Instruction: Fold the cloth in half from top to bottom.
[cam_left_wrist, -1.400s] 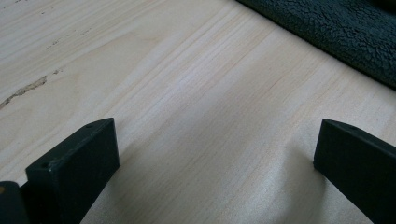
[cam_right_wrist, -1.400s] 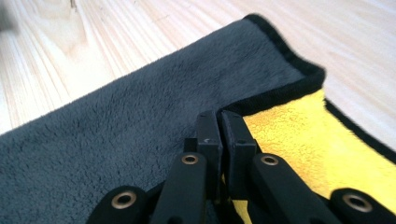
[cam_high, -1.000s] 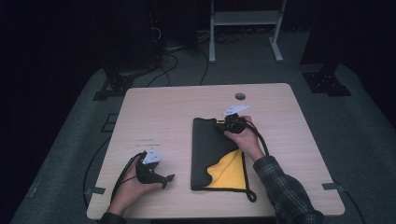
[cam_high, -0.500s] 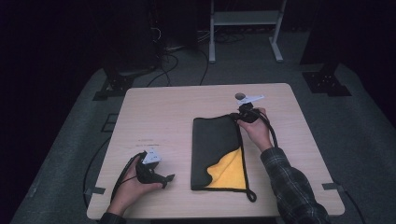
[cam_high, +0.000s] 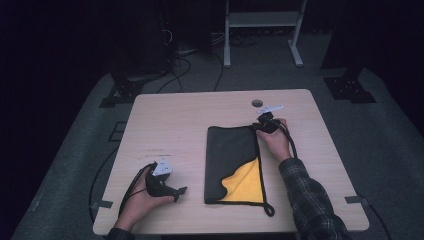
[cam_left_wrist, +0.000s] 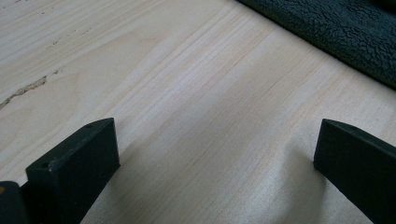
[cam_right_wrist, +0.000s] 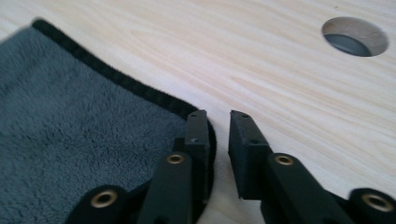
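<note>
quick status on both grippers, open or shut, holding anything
Left gripper: open, fingers wide apart over bare table, holding nothing.
Right gripper: fingers have just been opening, a narrow gap between them at the far right corner of the dark towel; nothing between them.

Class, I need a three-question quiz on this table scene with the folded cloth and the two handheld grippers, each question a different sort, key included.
1. True or false: the left gripper has its jaws wide apart over bare table.
2. Which colour shows on the cloth at its near end?
3. The right gripper is at the cloth's: A far right corner, B near left corner, C middle.

Key: 1 true; 2 yellow; 3 A.
</note>
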